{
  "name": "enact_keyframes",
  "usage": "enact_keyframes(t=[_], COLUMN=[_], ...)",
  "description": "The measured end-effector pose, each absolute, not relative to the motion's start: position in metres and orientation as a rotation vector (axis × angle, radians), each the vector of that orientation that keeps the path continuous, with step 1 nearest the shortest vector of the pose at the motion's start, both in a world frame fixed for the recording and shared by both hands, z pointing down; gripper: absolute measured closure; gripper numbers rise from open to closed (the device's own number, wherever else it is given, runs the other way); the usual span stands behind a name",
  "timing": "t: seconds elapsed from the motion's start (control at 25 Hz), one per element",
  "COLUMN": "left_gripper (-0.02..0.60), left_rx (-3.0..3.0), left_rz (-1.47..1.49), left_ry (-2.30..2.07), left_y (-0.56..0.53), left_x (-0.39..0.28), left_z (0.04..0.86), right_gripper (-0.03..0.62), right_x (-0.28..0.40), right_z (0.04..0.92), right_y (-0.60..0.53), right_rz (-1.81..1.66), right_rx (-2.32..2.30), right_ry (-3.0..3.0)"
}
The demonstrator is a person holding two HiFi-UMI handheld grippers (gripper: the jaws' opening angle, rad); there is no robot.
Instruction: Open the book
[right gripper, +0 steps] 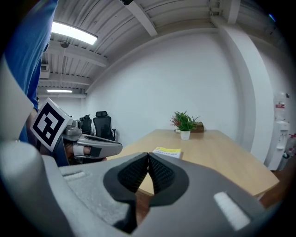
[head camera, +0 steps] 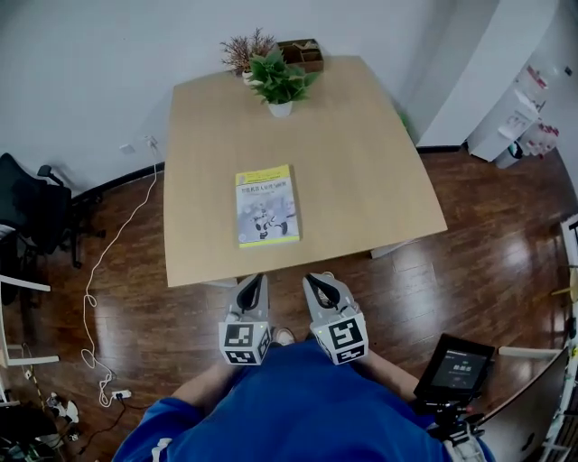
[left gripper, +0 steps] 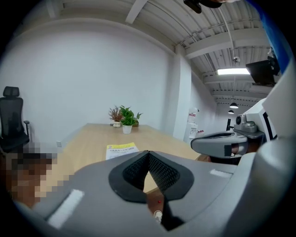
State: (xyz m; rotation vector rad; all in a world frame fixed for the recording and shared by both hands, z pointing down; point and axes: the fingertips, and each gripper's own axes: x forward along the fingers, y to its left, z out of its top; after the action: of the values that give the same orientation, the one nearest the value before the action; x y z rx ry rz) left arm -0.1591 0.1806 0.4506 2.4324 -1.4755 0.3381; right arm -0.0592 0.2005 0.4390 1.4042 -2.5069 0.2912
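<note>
a closed yellow book [head camera: 266, 206] is laid on the desk [head camera: 361, 162]. off the desk's near edge, the left gripper [head camera: 256, 281] and right gripper [head camera: 313, 281] are held closed and empty.

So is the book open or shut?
Shut. The book lies flat on the table with its yellow front cover facing up and no pages showing.

both grippers [head camera: 253, 287] closed, empty

White walls [head camera: 90, 54], dark wood floor [head camera: 488, 235], light wooden bench [head camera: 361, 162], black office chair [head camera: 32, 209] at left, white cable [head camera: 134, 215] on floor, strip light [right gripper: 74, 32] on ribbed ceiling [right gripper: 152, 14].
</note>
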Motion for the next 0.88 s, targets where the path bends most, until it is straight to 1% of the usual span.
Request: enact_keyframes(t=[0.12,0.44,0.88], left_gripper=[0.575,0.575,0.575], left_rx=[2.387,2.3,2.167], left_rz=[0.35,0.427,0.638], left_ry=[-1.513,-1.568,-1.631], left_y=[0.157,0.063,-0.014], left_x=[-0.152,-0.105,-0.056], left_z=[0.456,0.47,0.514], right_gripper=[0.591,0.591,0.591], right_x=[-0.053,-0.008,0.054], right_z=[0.443,0.449,0.486], right_y=[0.174,0.07,-0.009], right_rz=[0.309,0.36,0.512], right_rx=[1.351,1.261,1.175], right_ry=[-2.525,-2.563,-2.581])
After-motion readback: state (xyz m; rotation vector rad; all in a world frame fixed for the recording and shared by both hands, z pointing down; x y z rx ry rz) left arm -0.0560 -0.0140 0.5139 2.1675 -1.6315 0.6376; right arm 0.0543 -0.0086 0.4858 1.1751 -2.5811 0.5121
